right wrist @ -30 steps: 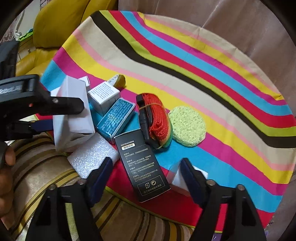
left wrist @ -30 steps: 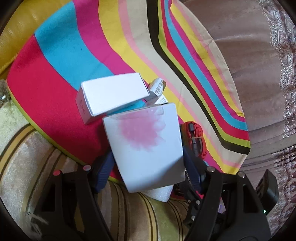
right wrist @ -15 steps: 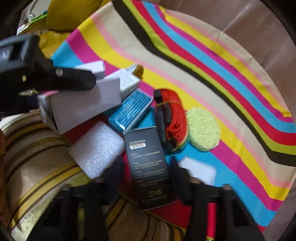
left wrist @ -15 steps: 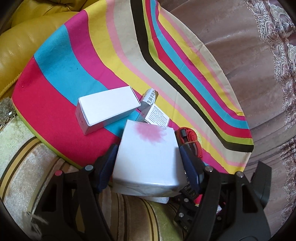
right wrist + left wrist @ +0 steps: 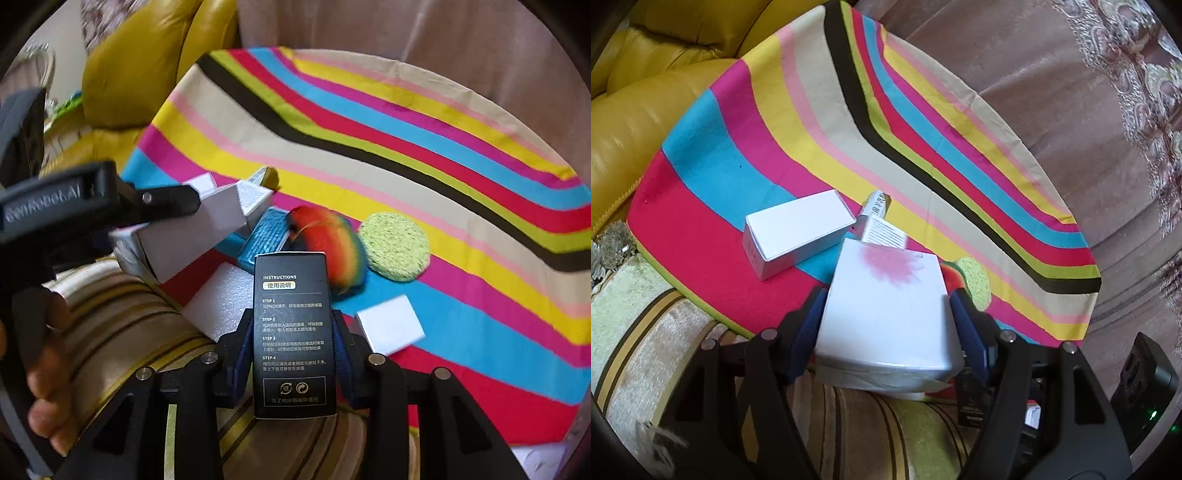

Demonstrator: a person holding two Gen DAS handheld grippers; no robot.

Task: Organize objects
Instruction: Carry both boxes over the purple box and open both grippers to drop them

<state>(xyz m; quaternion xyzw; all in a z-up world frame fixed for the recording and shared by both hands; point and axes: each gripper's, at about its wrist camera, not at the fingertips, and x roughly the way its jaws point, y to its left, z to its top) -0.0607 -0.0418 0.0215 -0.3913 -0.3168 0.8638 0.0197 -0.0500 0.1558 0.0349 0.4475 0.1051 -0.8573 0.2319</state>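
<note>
Only the right wrist view shows the green sponge (image 5: 394, 246) at 1 o'clock. The right gripper (image 5: 291, 354) clenches the black box (image 5: 292, 332). The left gripper (image 5: 886, 325) clamps the white box (image 5: 886, 306), another white carton (image 5: 798, 232) at 10 o'clock.

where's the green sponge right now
In the right wrist view the green sponge lies on the striped cloth, right of the rainbow bundle.

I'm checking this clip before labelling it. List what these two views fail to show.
- Left wrist: the white flower-print box in the left claw hides the items behind it.
- Right wrist: the black instructions box in the right claw covers the cloth beneath; its small print is unreadable.
- Right wrist: the red bundle is motion-blurred.
</note>
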